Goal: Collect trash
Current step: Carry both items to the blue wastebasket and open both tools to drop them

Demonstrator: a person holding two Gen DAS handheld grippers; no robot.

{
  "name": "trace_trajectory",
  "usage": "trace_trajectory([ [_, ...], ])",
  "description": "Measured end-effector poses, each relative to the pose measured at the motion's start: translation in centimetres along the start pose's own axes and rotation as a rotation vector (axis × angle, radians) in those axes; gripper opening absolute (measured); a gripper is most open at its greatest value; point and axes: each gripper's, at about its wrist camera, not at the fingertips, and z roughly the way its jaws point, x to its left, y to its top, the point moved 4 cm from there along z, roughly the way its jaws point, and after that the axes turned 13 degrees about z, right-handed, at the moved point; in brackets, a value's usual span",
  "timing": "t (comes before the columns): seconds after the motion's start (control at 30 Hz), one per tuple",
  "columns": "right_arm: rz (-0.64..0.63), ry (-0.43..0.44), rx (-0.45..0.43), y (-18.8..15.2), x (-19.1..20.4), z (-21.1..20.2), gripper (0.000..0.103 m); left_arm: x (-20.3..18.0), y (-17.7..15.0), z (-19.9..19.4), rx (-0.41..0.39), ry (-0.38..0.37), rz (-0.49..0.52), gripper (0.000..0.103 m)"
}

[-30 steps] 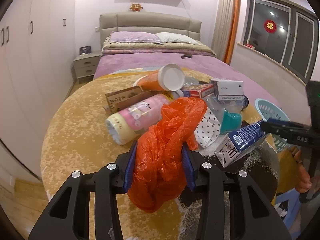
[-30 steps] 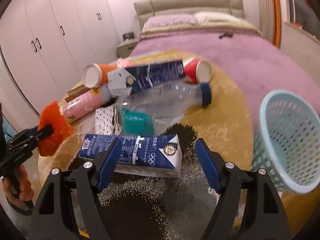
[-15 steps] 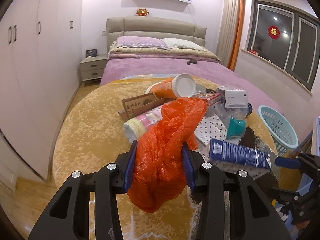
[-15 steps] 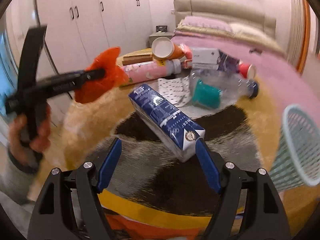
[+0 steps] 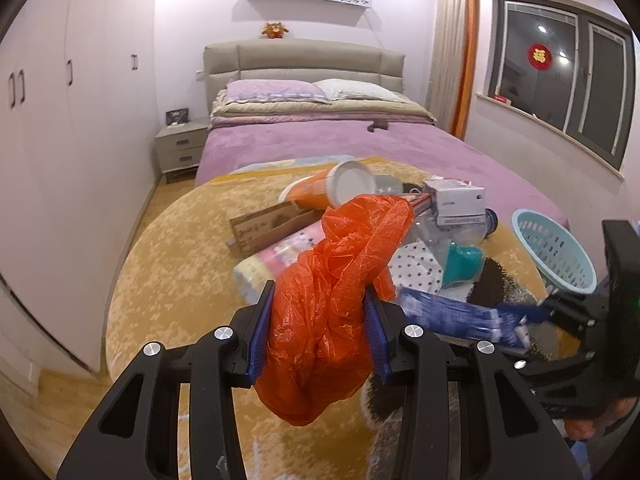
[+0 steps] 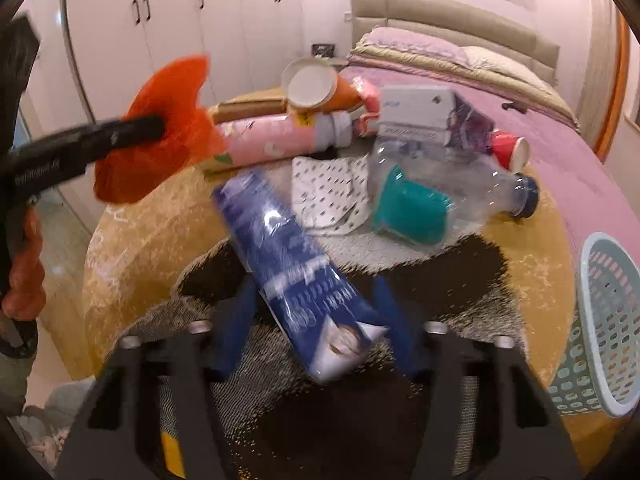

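Observation:
My left gripper (image 5: 318,334) is shut on a crumpled orange plastic bag (image 5: 336,292), held above the round table; the bag also shows in the right wrist view (image 6: 160,128). My right gripper (image 6: 316,328) is shut on a blue milk carton (image 6: 292,272), which points away from me over the table and is blurred. The carton also shows in the left wrist view (image 5: 456,316). A pile of trash lies on the table: an orange cup (image 5: 328,192), a pink tube (image 6: 276,140), a clear bottle (image 6: 452,184) and a white box (image 5: 456,202).
A light blue basket (image 5: 552,248) stands at the table's right edge, also in the right wrist view (image 6: 600,320). The table has a yellow cloth (image 5: 180,248) with a dark patch. A bed lies behind, wardrobes to the left.
My right gripper has closed in on the blue carton and lifted it, swinging left toward my left gripper. The left gripper keeps the orange bag and has drawn back slightly.

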Motion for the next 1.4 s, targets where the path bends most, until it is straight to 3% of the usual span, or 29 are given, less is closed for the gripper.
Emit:
trace_trajectory([
  [0.17, 0.056, 0.02, -0.06, -0.2, -1.1, -2.1, 0.034, -2.0, 2.0, 0.0, -0.031, -0.038, 0.046, 0.039],
  [0.37, 0.103, 0.021, -0.199, 0.4, -3.3, -8.2, 0.034, -5.2, 6.3, -2.0, -0.148, -0.102, 0.089, 0.039],
  [0.5, 0.183, -0.09, -0.329, 1.2, -7.0, -12.9, 0.034, -8.5, 9.8, -2.4, -0.205, -0.172, 0.131, 0.039],
  [0.6, 0.314, -0.245, -0.428, 1.8, -12.1, -15.9, 0.034, -12.0, 12.1, -1.5, -0.227, -0.245, 0.174, 0.039],
  [0.7, 0.455, -0.342, -0.456, 1.6, -17.2, -17.0, 0.034, -15.8, 14.1, 1.0, -0.207, -0.343, 0.192, 0.039],
  [0.97, 0.705, -0.508, -0.403, -0.1, -26.4, -15.1, 0.034, -26.2, 16.0, 11.1, -0.058, -0.591, 0.168, 0.039],
  [1.17, 0.837, -0.559, -0.307, -2.0, -31.3, -12.2, 0.034, -31.2, 14.4, 17.5, 0.08, -0.612, 0.168, 0.039],
  [1.27, 0.861, -0.575, -0.282, -2.2, -32.2, -11.2, 0.034, -32.5, 13.9, 19.3, 0.108, -0.626, 0.179, 0.042],
  [1.4, 0.889, -0.585, -0.254, -2.4, -33.8, -10.1, 0.035, -32.9, 13.7, 20.2, 0.111, -0.623, 0.19, 0.057],
])
